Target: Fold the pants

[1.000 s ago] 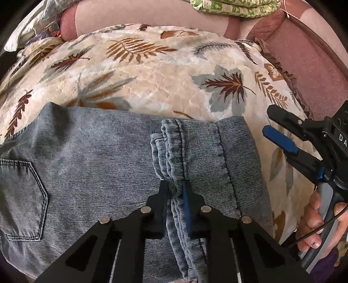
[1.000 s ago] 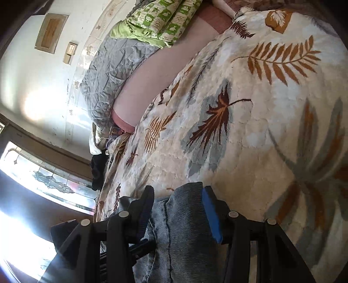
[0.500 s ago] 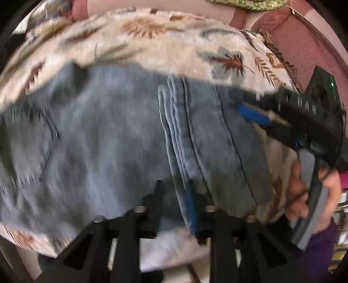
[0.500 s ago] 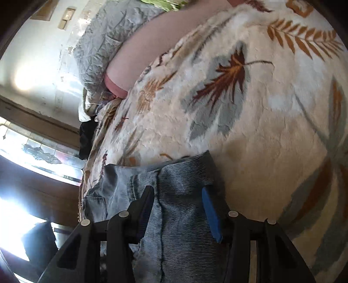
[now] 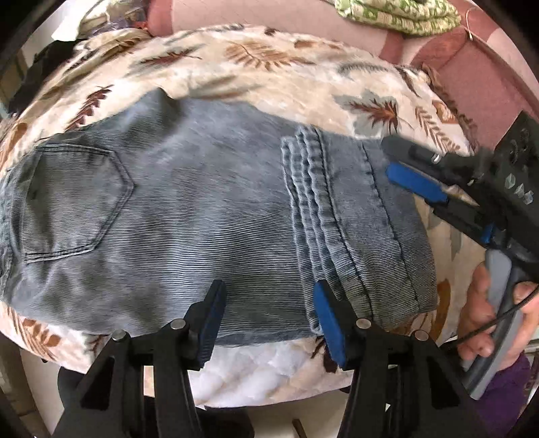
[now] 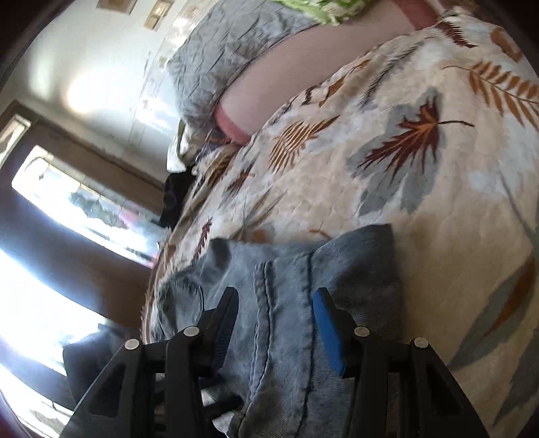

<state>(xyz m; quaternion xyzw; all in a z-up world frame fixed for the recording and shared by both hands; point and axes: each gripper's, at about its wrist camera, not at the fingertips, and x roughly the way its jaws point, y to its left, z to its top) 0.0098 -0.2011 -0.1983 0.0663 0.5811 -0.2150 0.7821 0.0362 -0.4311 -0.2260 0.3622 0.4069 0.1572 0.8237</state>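
Folded grey-blue jeans [image 5: 202,215] lie flat on a leaf-print bedspread [image 5: 269,74], back pocket at the left, hems folded over at the right. My left gripper [image 5: 266,313] is open and empty just above the jeans' near edge. My right gripper [image 5: 401,161] is open at the jeans' right end, held by a hand. In the right wrist view the right gripper [image 6: 276,320] hovers open over the jeans [image 6: 289,289], touching nothing I can see.
A pink headboard [image 5: 471,74] runs along the back and right. Green patterned bedding [image 5: 397,13] lies at the back. A grey quilt [image 6: 235,50] and a bright window [image 6: 50,202] are on the left. The bed's near edge [image 5: 269,370] drops off below.
My left gripper let go of the folded hems, opened and drew back to the near edge. My right gripper pulled back from the jeans' end. The jeans now lie flat.
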